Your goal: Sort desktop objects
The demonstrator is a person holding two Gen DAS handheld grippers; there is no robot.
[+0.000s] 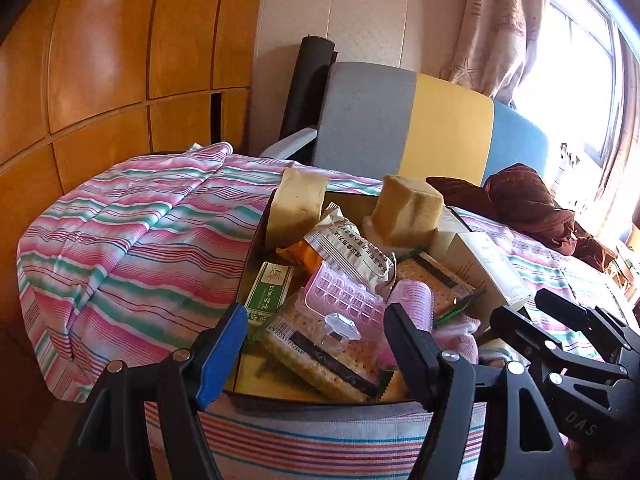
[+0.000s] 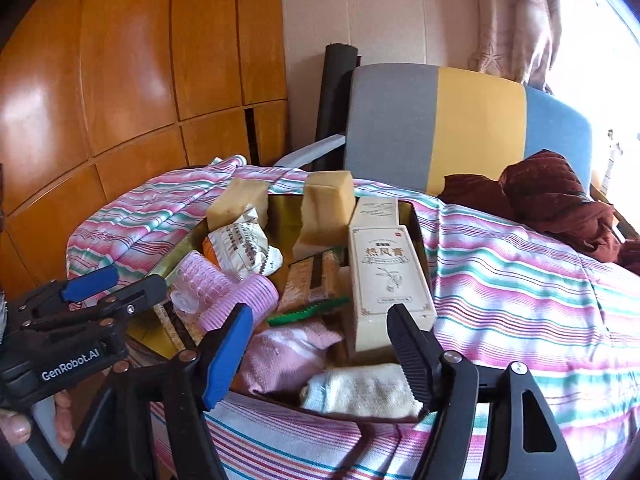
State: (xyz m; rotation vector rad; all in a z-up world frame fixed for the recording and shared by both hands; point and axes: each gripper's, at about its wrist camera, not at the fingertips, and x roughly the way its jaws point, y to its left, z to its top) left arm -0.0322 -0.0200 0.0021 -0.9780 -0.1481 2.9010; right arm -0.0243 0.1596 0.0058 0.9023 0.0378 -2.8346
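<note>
A shallow dark box point(image 1: 243, 280) sits on the striped cloth, crammed with small items. In the left wrist view my left gripper point(image 1: 316, 346) hovers open over its near side, above a cracker pack point(image 1: 320, 360), a pink pill organiser point(image 1: 340, 300), a pink hair roller point(image 1: 412, 300) and a green box point(image 1: 268, 292). My right gripper point(image 2: 320, 354) is open and holds nothing. It hangs over a pink cloth point(image 2: 288, 352) and a cream towel point(image 2: 364, 392), beside a tall beige carton point(image 2: 384, 272). Two sponges point(image 2: 328, 208) stand at the box's far side.
A striped cloth point(image 2: 520, 280) covers the table. Behind stands a chair with a grey, yellow and blue back point(image 2: 476, 120), with a maroon garment point(image 2: 552, 192) beside it. Wooden cabinet doors point(image 1: 100, 60) fill the left. A hand point(image 2: 16, 428) grips the left tool.
</note>
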